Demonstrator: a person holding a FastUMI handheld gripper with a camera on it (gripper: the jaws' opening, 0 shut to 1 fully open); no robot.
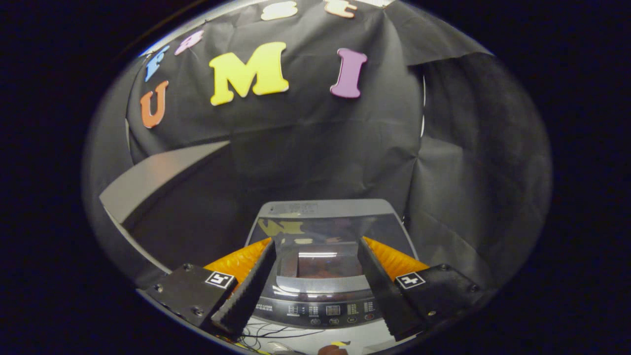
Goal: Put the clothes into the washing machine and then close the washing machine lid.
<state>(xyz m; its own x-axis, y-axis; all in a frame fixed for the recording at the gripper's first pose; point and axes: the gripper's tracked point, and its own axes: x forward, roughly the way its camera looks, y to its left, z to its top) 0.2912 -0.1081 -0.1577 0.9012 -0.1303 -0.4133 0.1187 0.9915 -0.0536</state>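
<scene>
Tongs (315,246) wide open, empty; grey top-load washing machine (325,217) beyond, glass lid (320,256) closed.

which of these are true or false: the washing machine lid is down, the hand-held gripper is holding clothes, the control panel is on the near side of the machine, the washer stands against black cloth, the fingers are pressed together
1. The washing machine has its lid down. True.
2. The hand-held gripper is holding clothes. False: nothing sits between its fingers.
3. The control panel is on the side of the machine nearest the gripper. True.
4. The washer stands against a black cloth wall. True.
5. The fingers are pressed together. False: they are spread wide, with the lid and panel seen between them.
</scene>
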